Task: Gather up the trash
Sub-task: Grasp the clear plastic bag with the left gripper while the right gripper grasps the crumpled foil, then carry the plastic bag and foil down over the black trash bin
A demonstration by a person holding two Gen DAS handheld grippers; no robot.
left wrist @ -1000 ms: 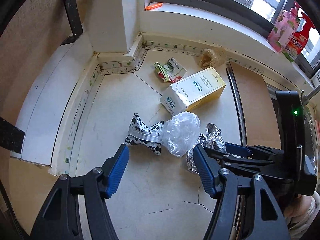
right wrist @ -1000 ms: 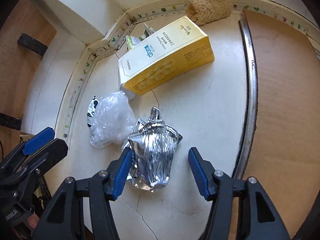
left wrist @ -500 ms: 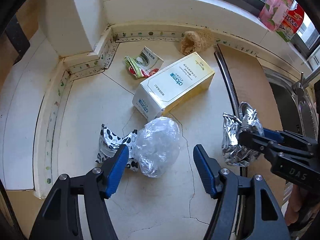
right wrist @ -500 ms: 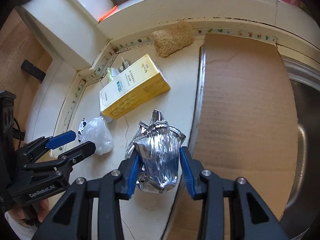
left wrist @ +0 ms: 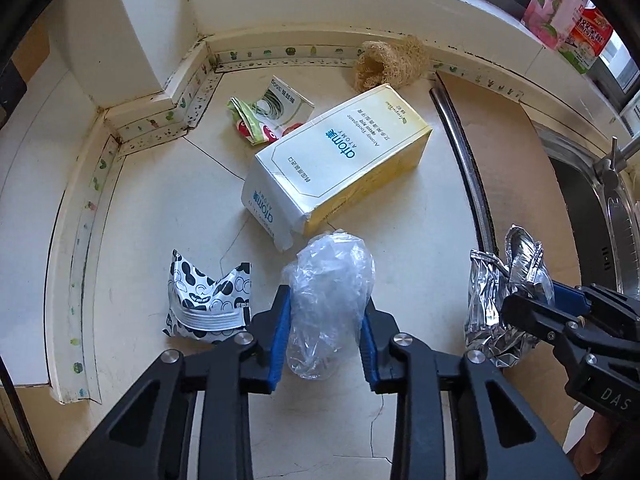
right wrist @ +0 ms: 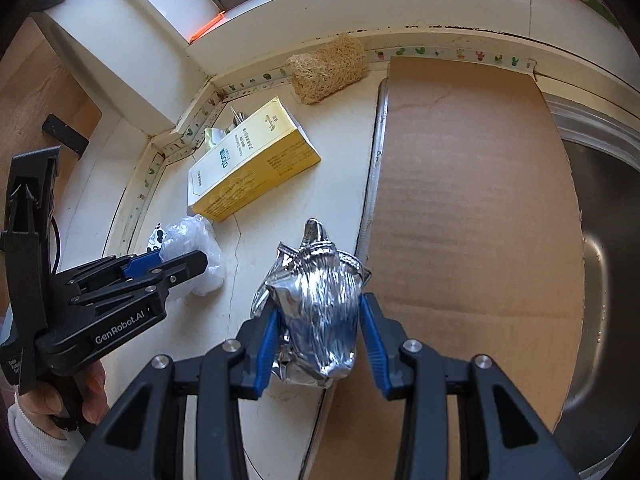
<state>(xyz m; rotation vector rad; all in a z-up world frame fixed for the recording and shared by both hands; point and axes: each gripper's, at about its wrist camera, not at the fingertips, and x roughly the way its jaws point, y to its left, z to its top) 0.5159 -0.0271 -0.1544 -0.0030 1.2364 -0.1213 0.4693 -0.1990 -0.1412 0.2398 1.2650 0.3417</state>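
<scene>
I had the right gripper (right wrist: pixel 318 338) clamped on the foil bag (right wrist: pixel 320 304) above the counter (left wrist: pixel 168 200) and the left gripper (left wrist: pixel 325 340) closing on the plastic wad (left wrist: pixel 328 300) — box (left wrist: pixel 340 160) and two wrappers (left wrist: pixel 210 302) were left, I judged.

Colours on the counter, as we see them

We note a clear bag (left wrist: pixel 330 300) between blue pads (left wrist: pixel 280 340); a silver foil wrapper (right wrist: pixel 320 312); a white pouch (left wrist: pixel 210 300) with black spots; a white-and-yellow box (left wrist: pixel 340 160) with blue lettering; a green, white and red packet (left wrist: pixel 268 114); a tan loofah (left wrist: pixel 390 62); brown cardboard (right wrist: pixel 472 200); a cream counter (left wrist: pixel 160 208) edged with tape (left wrist: pixel 276 53) bearing small green motifs.
</scene>
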